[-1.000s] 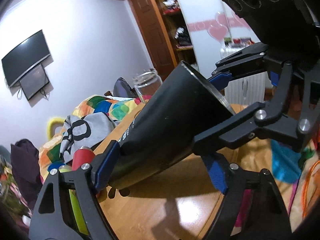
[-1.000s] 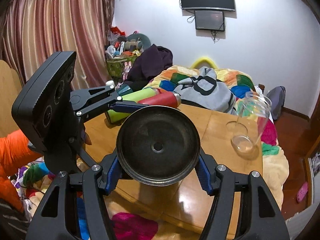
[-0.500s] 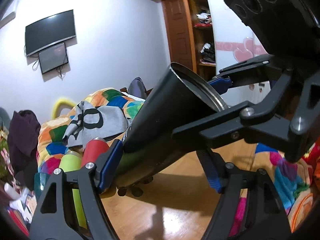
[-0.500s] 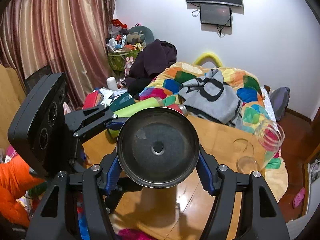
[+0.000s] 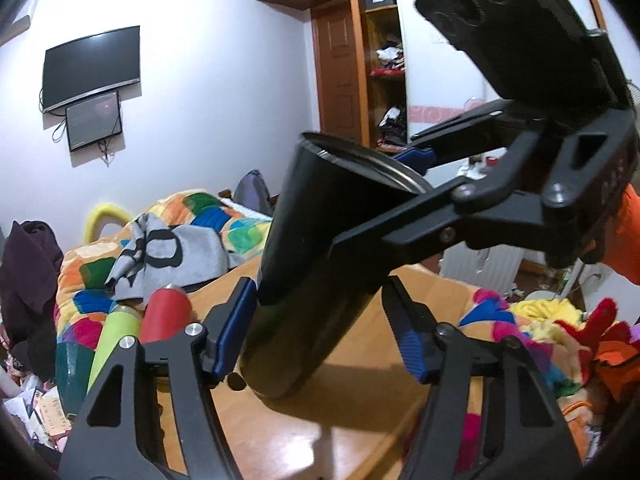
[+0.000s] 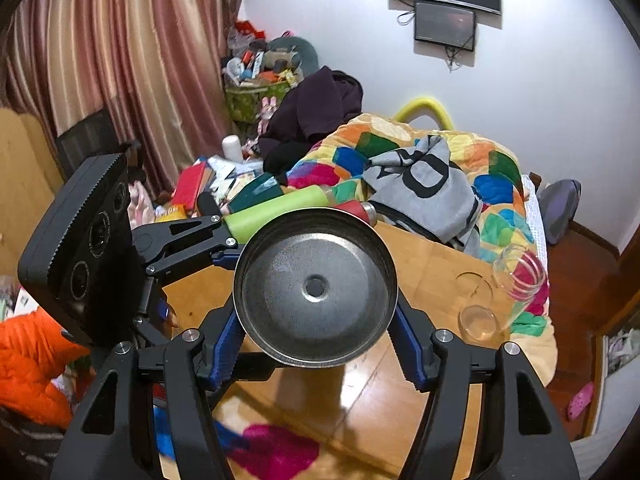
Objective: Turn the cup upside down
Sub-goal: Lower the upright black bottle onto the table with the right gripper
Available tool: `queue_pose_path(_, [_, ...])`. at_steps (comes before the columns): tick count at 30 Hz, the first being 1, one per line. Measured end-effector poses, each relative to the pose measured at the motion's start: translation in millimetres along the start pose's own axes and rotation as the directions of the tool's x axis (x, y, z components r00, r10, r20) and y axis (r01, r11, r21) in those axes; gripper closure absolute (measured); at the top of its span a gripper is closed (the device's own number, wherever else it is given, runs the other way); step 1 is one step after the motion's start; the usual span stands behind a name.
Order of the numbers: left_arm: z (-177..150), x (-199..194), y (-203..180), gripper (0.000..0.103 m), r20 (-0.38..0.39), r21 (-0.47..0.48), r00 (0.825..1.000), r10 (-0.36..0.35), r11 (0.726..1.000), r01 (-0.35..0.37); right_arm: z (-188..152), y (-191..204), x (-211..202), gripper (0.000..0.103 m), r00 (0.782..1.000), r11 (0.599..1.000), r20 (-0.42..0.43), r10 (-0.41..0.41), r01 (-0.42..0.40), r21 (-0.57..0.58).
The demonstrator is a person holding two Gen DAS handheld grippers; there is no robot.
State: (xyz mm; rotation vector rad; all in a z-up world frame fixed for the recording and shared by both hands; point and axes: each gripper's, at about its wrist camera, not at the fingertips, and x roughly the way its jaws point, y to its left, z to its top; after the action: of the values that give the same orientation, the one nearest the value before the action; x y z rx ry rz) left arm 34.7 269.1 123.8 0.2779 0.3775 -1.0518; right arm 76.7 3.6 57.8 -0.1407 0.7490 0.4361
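Note:
A tall black metal cup (image 5: 316, 256) is held tilted in the air above the wooden table (image 5: 320, 432), its open mouth pointing up and right. My left gripper (image 5: 320, 332) has its blue pads (image 5: 236, 328) on either side of the cup's lower body; the left pad touches, the right pad stands a little off. My right gripper (image 6: 316, 332) is shut on the cup near its mouth, and the right wrist view looks straight into the steel inside of the cup (image 6: 316, 288).
A red bottle (image 5: 166, 312) and a green bottle (image 5: 114, 340) lie at the table's far left. A clear glass jar (image 6: 516, 276) and a small glass (image 6: 478, 322) stand at the table's right edge. A bed with a colourful quilt (image 6: 400, 160) lies behind.
Both grippers have raised the cup and turned it from nearly lying flat toward upright, mouth higher. The table has dropped lower in both views.

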Motion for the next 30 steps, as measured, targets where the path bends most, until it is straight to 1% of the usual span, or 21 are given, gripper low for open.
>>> queue_pose_path(5, [4.7,-8.2,-1.6,0.039,0.028,-0.016,0.999,-0.029,0.999,0.029,5.9,8.4,-4.3,0.041,0.999,0.999,-0.041,0.002,-0.004,-0.045])
queue_pose_path(8, [3.6,-8.2,6.6,0.04,0.031,-0.053,0.999,-0.032,0.998,0.034,10.1,9.7,2.1,0.041,0.999,0.999,-0.046,0.0,-0.003,-0.053])
queue_pose_path(11, [2.7,-6.2,20.1,0.04,0.027,-0.111,0.999,-0.04,0.993,0.043,13.6,10.3,7.9,0.041,0.999,0.999,-0.032,0.005,-0.006,-0.045])
queue_pose_path(16, [0.1,1.3,39.5,0.04,-0.018,-0.202,0.998,-0.056,0.978,0.052,21.5,7.4,22.0,0.041,1.0,1.0,-0.015,0.026,-0.026,-0.007])
queue_pose_path(18, [-2.6,4.7,42.4,0.04,-0.043,-0.222,0.997,-0.063,0.974,0.052,23.3,5.1,24.6,0.041,0.999,0.999,-0.009,0.042,-0.042,0.007])
queue_pose_path(21, [-9.5,9.8,43.4,0.039,-0.064,-0.239,0.995,-0.073,0.969,0.055,23.5,7.5,25.7,0.041,0.999,0.999,0.002,0.039,-0.039,-0.001])
queue_pose_path(25, [-14.1,8.5,44.3,0.039,-0.05,-0.264,0.996,-0.076,0.963,0.06,18.7,11.4,23.8,0.041,0.999,1.0,0.029,0.025,-0.025,-0.015])
queue_pose_path(27, [-14.5,8.1,43.4,0.038,-0.048,-0.267,0.996,-0.07,0.962,0.055,14.6,13.0,22.2,0.037,0.999,1.0,0.037,0.014,-0.013,-0.018])
queue_pose_path(29, [-14.0,7.8,43.7,0.038,-0.05,-0.267,0.996,-0.069,0.962,0.053,7.9,17.2,16.6,0.02,0.998,0.999,0.059,-0.003,0.005,-0.032])
queue_pose_path(30, [-13.9,7.4,43.4,0.038,-0.05,-0.266,0.997,-0.066,0.963,0.051,5.2,18.5,13.0,0.019,0.997,0.999,0.077,-0.013,0.016,-0.038])
